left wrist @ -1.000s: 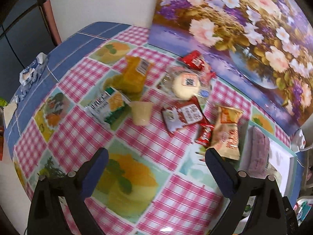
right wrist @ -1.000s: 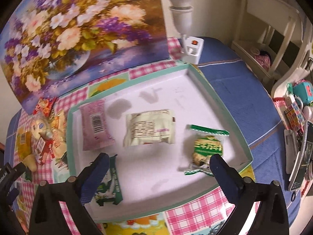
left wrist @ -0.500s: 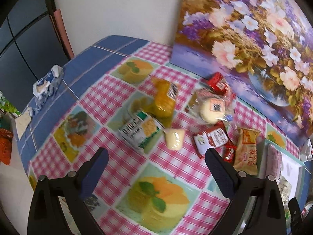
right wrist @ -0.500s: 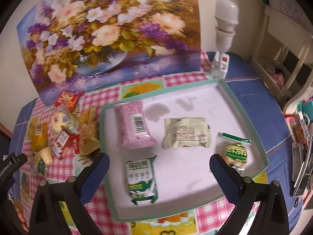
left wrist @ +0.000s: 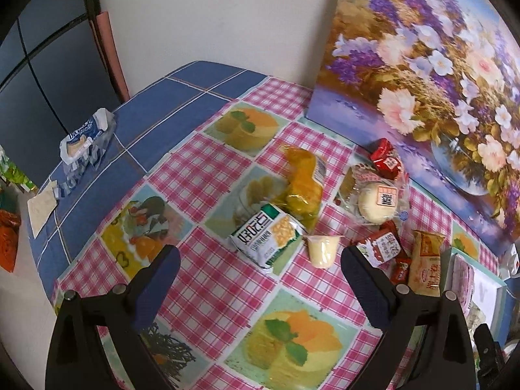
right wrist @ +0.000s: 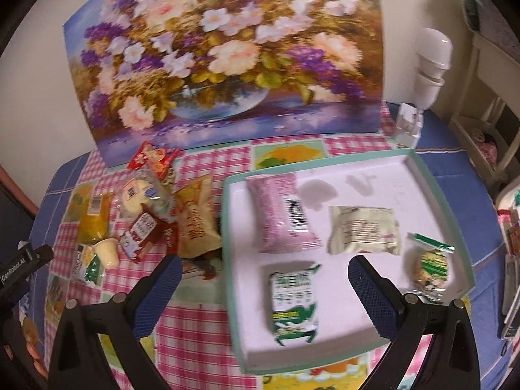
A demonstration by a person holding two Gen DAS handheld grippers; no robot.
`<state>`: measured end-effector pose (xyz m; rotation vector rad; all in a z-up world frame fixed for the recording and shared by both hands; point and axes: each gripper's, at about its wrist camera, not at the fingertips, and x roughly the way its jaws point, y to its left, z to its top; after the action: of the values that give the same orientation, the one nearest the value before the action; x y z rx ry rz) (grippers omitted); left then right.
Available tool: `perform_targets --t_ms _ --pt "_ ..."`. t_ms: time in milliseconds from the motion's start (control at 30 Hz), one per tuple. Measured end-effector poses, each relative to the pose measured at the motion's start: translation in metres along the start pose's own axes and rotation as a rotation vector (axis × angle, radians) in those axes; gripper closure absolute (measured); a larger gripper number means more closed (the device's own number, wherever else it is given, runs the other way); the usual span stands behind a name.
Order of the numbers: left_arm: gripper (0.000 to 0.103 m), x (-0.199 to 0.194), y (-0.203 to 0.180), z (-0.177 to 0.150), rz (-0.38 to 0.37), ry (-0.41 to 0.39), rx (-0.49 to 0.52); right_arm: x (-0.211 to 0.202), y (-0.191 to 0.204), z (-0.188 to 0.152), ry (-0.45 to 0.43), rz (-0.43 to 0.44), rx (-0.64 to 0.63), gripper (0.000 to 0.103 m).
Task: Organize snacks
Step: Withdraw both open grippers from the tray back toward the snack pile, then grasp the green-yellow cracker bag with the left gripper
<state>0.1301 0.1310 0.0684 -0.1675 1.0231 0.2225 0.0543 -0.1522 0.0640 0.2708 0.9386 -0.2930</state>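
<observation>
A white tray with a green rim [right wrist: 437,191] holds a pink packet [right wrist: 279,211], a cream packet [right wrist: 362,234], a green-and-white packet [right wrist: 294,295] and a small green-topped bag [right wrist: 430,265]. My right gripper [right wrist: 265,276] hovers open over the tray's near left part. Loose snacks lie left of the tray: a green-and-white corn packet [left wrist: 265,237], a yellow bag [left wrist: 302,185], a jelly cup [left wrist: 320,250], a round bun [left wrist: 378,203], red packets [left wrist: 382,247] and an orange-tan packet [left wrist: 424,266]. My left gripper [left wrist: 260,266] is open above the cloth, just short of the corn packet.
A flower painting [right wrist: 224,61] leans on the wall behind the snacks. A white lamp [right wrist: 425,74] stands by the tray's far right corner. A tissue pack [left wrist: 86,138] lies on the blue cloth at the table's left edge. Phones and clutter [right wrist: 510,260] sit to the right.
Both grippers have pulled back and up from the table, so the snacks and tray look smaller and farther off. Each stays open and holds nothing. No snack has moved.
</observation>
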Motion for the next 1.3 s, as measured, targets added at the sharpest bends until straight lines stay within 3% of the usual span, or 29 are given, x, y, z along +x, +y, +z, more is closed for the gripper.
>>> perform_targets --t_ms 333,567,767,1000,1300 --pt "0.004 0.027 0.039 0.015 -0.037 0.055 -0.066 0.023 0.047 -0.006 0.034 0.07 -0.056 0.0" --pt "0.004 0.051 0.055 0.024 -0.057 0.081 -0.112 0.04 0.068 -0.003 0.032 0.072 -0.09 0.0" --pt "0.004 0.076 0.044 0.027 -0.072 0.117 -0.064 0.055 0.09 -0.002 0.037 0.093 -0.139 0.0" --pt "0.004 0.093 0.016 0.022 -0.112 0.149 0.069 0.067 0.116 0.003 0.036 0.122 -0.175 0.0" --pt "0.004 0.113 0.007 0.016 -0.125 0.177 0.098 0.077 0.128 -0.001 0.045 0.117 -0.194 0.001"
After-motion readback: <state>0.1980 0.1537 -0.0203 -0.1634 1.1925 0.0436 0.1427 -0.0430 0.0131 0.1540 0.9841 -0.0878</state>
